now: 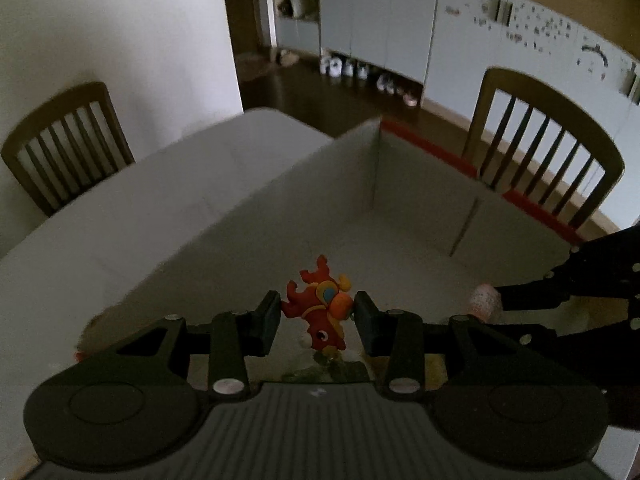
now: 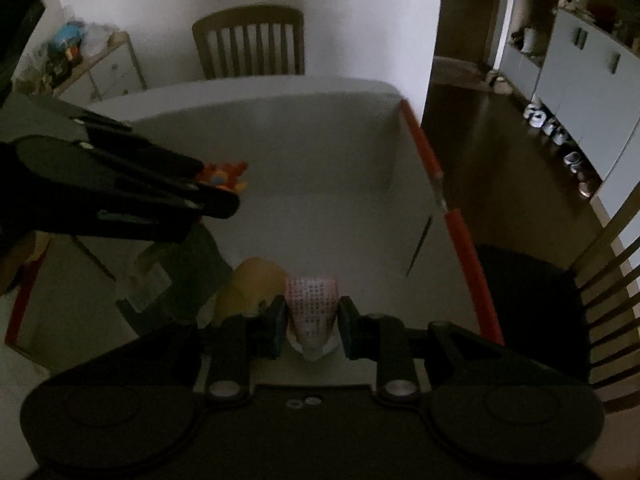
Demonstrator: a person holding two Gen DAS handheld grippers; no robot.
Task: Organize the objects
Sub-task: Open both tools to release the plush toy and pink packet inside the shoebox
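My left gripper (image 1: 317,318) is shut on a small red and orange toy figure (image 1: 320,308), held over the inside of a large white cardboard box (image 1: 340,184) with red tape on its rim. In the right wrist view the same toy figure (image 2: 224,176) shows at the left gripper's tip. My right gripper (image 2: 313,326) is shut on a small white packet with a pink printed pattern (image 2: 311,312), also held over the box (image 2: 320,152). The packet (image 1: 485,302) appears at the right of the left wrist view.
Inside the box near its front lie a dark green package (image 2: 172,276) and a yellowish soft object (image 2: 250,284). The box stands on a white table (image 1: 132,200). Wooden chairs (image 1: 68,140) (image 1: 548,152) stand around it. A dark chair seat (image 2: 528,296) is right of the box.
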